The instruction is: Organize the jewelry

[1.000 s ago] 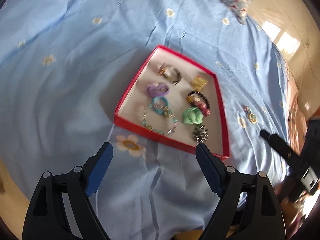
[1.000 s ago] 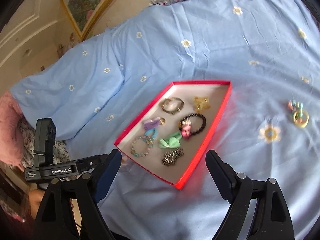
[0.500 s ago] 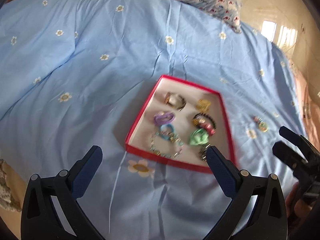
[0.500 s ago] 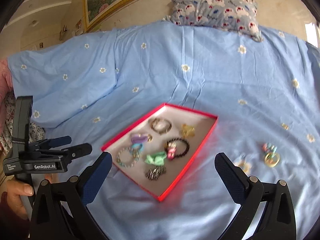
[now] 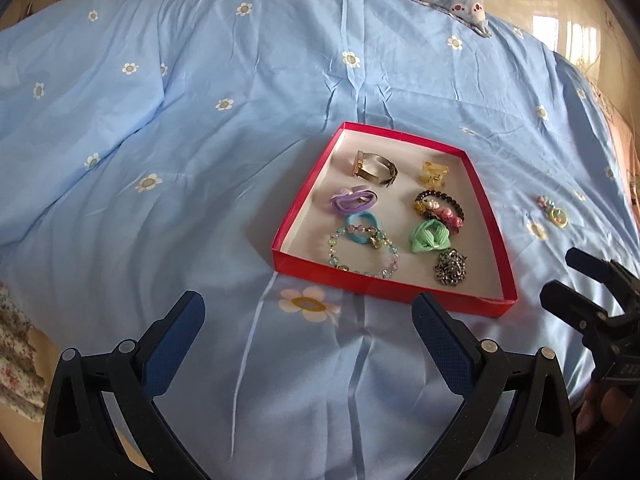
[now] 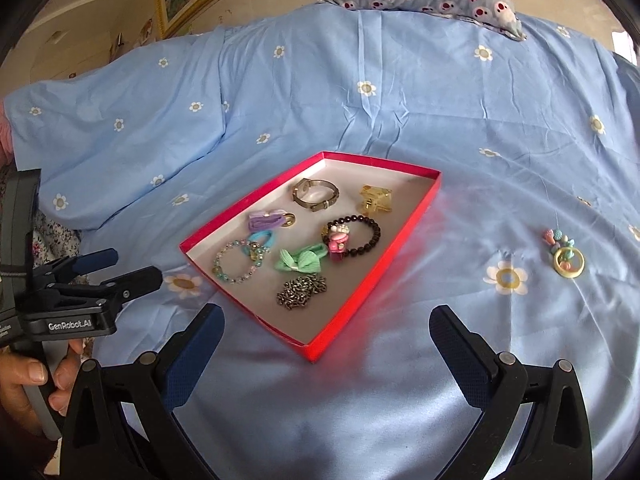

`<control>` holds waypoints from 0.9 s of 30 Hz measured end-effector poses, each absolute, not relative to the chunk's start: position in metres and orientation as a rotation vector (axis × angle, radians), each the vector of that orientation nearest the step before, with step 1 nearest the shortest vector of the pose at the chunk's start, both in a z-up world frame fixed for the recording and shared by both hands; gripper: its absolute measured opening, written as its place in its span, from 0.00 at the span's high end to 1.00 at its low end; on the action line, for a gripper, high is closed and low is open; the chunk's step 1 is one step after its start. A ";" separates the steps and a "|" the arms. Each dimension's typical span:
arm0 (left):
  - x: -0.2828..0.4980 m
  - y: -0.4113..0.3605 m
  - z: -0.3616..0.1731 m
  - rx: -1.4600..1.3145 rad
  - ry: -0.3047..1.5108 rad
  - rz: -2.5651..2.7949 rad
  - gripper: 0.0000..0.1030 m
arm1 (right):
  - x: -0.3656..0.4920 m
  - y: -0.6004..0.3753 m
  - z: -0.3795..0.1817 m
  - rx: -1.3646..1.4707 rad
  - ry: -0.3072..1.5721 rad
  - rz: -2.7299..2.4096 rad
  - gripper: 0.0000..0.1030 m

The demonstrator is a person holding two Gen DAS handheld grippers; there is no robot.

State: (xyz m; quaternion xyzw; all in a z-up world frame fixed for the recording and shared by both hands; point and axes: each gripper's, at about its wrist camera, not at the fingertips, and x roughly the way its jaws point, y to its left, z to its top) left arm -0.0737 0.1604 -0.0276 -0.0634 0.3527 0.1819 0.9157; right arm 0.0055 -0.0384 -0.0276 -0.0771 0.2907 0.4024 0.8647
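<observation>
In the left wrist view, the left gripper [image 5: 308, 320] is held low over the blue bedsheet [image 5: 200, 120], pointed toward the red tray [image 5: 394, 290]; its jaws are spread wide and nothing is held. The near edge of the tray lies just beyond the fingertips. Bracelets, hair ties and a chain are laid inside the tray. A keyring charm [image 5: 554, 211] is seen on the sheet, right of the tray and apart from it. The right gripper [image 5: 588, 292] is seen at the right edge.

In the right wrist view, the right gripper [image 6: 326, 330] is likewise spread and empty, raised above the sheet before the tray's near corner [image 6: 312, 354]. The charm [image 6: 564, 254] lies well to the right. The left gripper [image 6: 116, 270] is gripped by a hand [image 6: 28, 376] at the left.
</observation>
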 end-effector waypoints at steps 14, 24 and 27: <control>-0.078 0.145 -0.022 -0.075 0.712 0.379 0.00 | 0.003 -0.044 -0.029 -0.151 0.589 0.834 0.00; -0.079 0.142 -0.017 -0.055 0.700 0.399 0.00 | 0.001 -0.046 -0.024 -0.140 0.570 0.844 0.00; -0.079 0.141 -0.015 -0.047 0.693 0.404 0.00 | 0.000 -0.047 -0.022 -0.132 0.561 0.852 0.00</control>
